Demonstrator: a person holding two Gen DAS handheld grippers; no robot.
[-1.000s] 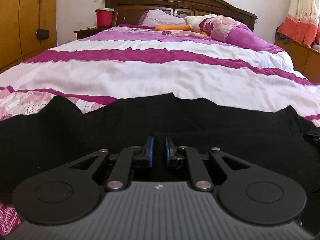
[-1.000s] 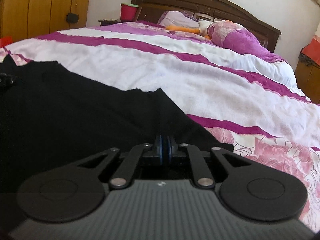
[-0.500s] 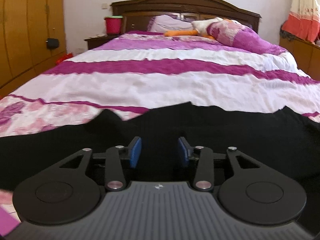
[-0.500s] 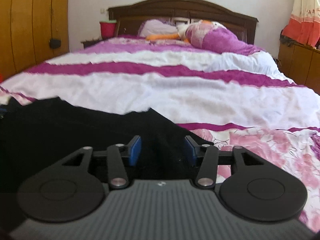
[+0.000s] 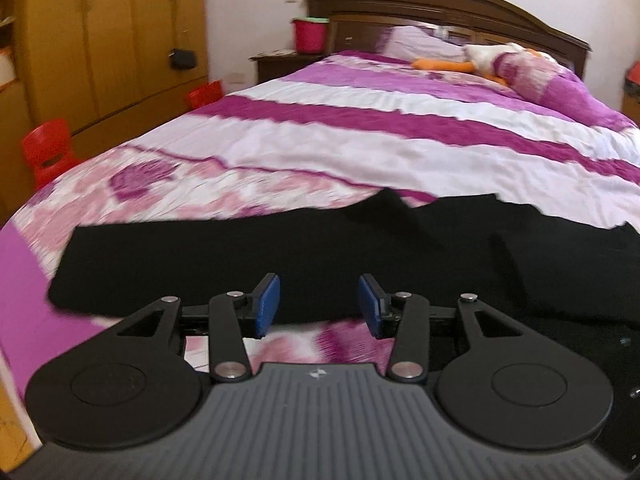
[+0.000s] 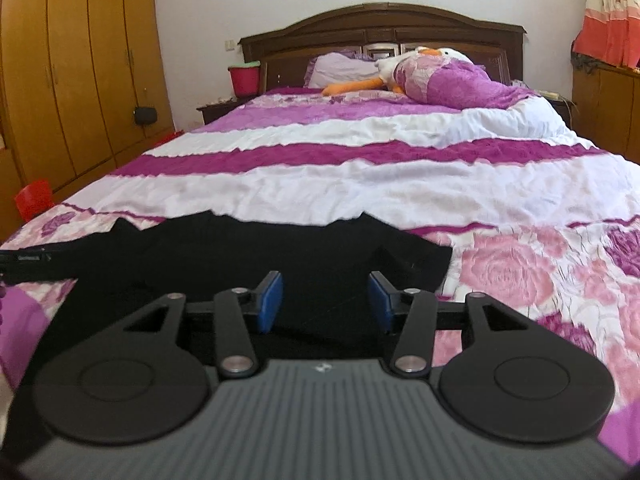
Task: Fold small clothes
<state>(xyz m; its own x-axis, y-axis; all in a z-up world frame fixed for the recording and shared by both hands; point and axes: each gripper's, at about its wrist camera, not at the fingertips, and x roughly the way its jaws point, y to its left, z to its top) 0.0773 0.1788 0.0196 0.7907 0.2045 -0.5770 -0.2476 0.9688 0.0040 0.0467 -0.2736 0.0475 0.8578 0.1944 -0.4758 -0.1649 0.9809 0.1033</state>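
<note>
currently both released — left gripper (image 5: pixel 319 300) and right gripper (image 6: pixel 325 302) fingers spread, holding nothing; black garment (image 5: pixel 280 256) lies flat across lower frame on the bed (image 6: pixel 360 184).

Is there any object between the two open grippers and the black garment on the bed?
Nothing visible stands in the way. The black garment lies flat on the bedspread directly ahead of the left gripper and the right gripper. Both are open and empty.
</note>
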